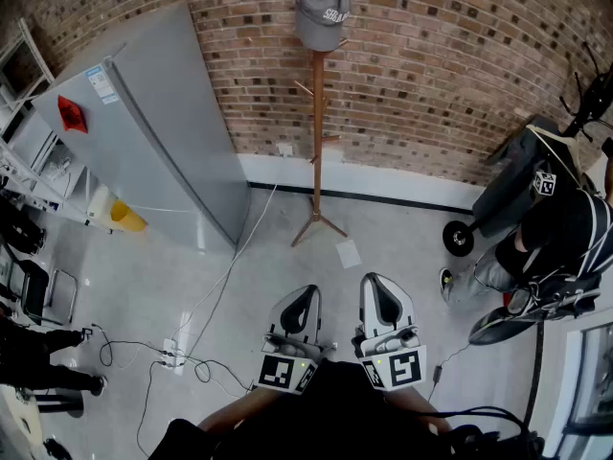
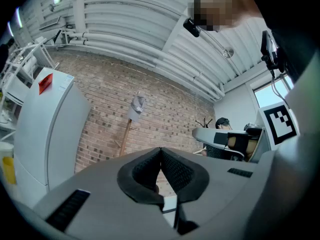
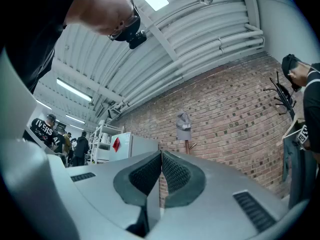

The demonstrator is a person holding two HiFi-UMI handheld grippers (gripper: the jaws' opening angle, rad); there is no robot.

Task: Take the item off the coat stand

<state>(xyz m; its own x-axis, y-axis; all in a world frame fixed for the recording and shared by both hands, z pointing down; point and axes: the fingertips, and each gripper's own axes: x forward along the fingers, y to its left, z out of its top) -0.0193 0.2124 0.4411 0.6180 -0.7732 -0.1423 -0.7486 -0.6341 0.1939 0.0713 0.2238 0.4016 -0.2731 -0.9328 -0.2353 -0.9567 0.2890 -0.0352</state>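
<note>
Closest in, low in the head view: left gripper (image 1: pixel 307 292), with its marker cube toward the body. Jaws pressed together in its own view (image 2: pixel 160 150), nothing between the pads. Just to its right, side by side and not touching: right gripper (image 1: pixel 379 283), likewise closed and empty, pads meeting at the tips (image 3: pixel 161 154). Both aimed across the floor (image 1: pixel 402 228) toward the wall.

Farther out, from the left: tall grey fridge (image 1: pixel 153 132) standing at an angle to the brick wall (image 1: pixel 450 65), with a red tag (image 1: pixel 71 113) on its side. Below it on the floor, a white power strip (image 1: pixel 172 356) with cables trailing toward the wall.

Middle: wooden coat stand (image 1: pixel 317 132) upright against the bricks, well apart from both grippers. On its very top, hung over the tip, a grey cap (image 1: pixel 321 8), also seen in the left gripper view (image 2: pixel 137 106) and the right gripper view (image 3: pixel 183 126). Untouched by either gripper.

Right of the stand's feet, a sheet of paper (image 1: pixel 349 253) flat on the floor. Far right, a person (image 1: pixel 565 228) in dark clothing beside a dark scooter (image 1: pixel 498 195).
</note>
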